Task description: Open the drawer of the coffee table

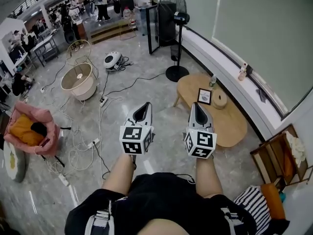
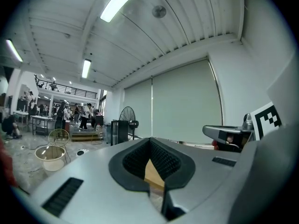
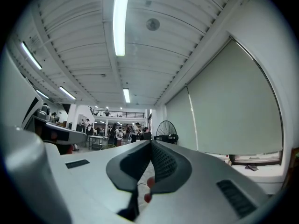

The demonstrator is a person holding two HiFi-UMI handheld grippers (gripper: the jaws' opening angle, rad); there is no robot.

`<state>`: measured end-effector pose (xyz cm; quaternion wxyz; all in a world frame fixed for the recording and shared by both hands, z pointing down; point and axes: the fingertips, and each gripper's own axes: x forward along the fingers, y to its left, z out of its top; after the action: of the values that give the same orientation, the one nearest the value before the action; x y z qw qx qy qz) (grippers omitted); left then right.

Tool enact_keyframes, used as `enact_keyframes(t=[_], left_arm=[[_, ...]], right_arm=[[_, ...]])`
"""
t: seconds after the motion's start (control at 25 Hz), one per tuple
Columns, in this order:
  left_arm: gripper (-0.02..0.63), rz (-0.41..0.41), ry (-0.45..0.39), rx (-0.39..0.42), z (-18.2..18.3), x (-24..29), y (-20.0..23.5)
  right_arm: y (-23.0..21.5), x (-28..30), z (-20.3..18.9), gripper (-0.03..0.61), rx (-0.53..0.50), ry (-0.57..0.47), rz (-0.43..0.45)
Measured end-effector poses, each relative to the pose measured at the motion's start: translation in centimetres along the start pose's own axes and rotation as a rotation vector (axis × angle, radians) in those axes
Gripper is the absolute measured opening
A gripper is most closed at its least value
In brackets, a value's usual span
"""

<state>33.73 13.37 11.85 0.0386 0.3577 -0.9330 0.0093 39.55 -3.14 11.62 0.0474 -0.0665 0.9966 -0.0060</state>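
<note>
Oval wooden coffee table (image 1: 232, 126) standing on grey floor. Clamped shut and empty: left hand-held gripper (image 1: 145, 106), held level, well off coffee table's left side. Likewise shut, nothing between jaws: right hand-held gripper (image 1: 197, 106), tip at coffee table's left edge, seemingly above it and not touching. On tabletop, framed card (image 1: 204, 96) beside round wooden object (image 1: 219, 101). Drawer not visible from head view. Standing fan (image 1: 172, 6) beyond coffee table's far end

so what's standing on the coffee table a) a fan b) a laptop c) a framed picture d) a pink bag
c: a framed picture stands on the coffee table; the fan and pink bag are on the floor.
</note>
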Motion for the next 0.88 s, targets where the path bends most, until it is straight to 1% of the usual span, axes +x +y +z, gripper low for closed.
enact_keyframes(t=[0.24,0.4,0.64,0.88], left_arm=[[0.015,-0.014,0.026,0.009,-1.1,2.6,-1.7],[0.015,-0.023,0.035,0.008,-1.5,4.2,-1.7],[0.015,-0.038,0.031,-0.008,-2.1,8.0,-0.4],[0.015,-0.070,0.025,-0.016,-2.2,13.6,2.6]], right_arm=[[-2.5,1.5,-0.7,0.014,0.022,0.007,0.009],[-3.3,2.6,-1.3,0.014,0.035,0.016,0.014],[-4.3,6.1,-2.2,0.014,0.023,0.018,0.000],[-4.8,11.9,-2.9,0.014,-0.007,0.018,-0.026]])
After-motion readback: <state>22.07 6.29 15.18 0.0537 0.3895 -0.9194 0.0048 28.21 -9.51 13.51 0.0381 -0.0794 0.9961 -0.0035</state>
